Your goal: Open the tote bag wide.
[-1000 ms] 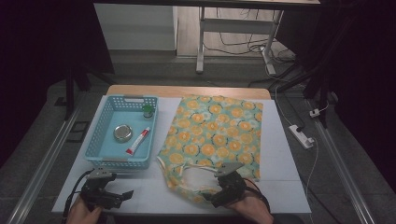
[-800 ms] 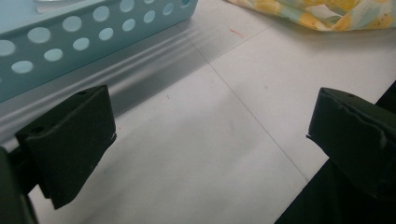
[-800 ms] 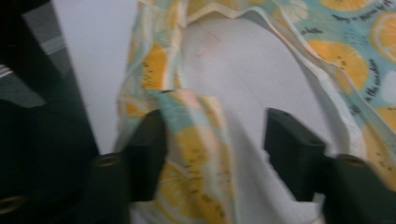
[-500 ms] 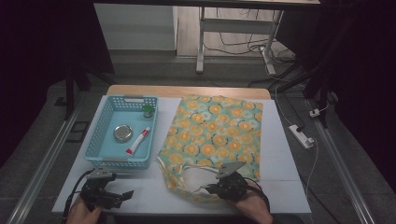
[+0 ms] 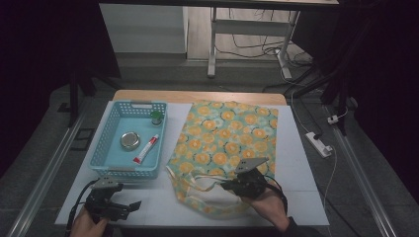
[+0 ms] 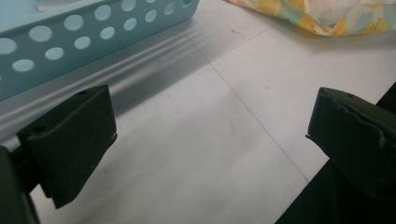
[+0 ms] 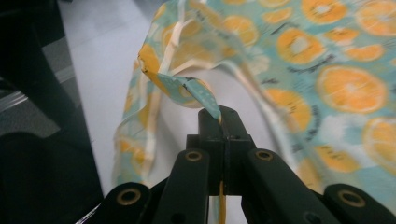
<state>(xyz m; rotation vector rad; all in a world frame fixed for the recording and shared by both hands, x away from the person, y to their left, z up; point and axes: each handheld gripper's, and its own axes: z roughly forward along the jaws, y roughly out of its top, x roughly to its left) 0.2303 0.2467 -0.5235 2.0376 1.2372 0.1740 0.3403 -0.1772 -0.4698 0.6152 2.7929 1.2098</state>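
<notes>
A cloth bag point(image 5: 225, 143) printed with orange slices on teal lies flat on the white table point(image 5: 301, 163), its open mouth and straps toward the near edge. My right gripper point(image 5: 226, 186) is shut on the upper edge of the bag's mouth point(image 7: 189, 91), lifting that edge a little off the table. My left gripper point(image 5: 132, 205) rests open near the table's front left corner, its jaws wide apart over bare tabletop point(image 6: 205, 140), just in front of the blue basket point(image 6: 70, 42).
The light blue perforated basket point(image 5: 111, 143) at the left holds a round metal tin point(image 5: 130, 140), a white and red tube point(image 5: 146, 149) and a small green-capped bottle point(image 5: 156, 117). A power strip point(image 5: 320, 143) lies off the table's right side.
My right gripper has shifted slightly left along the bag's mouth, pulling the fabric edge with it. The left gripper has stayed put.
</notes>
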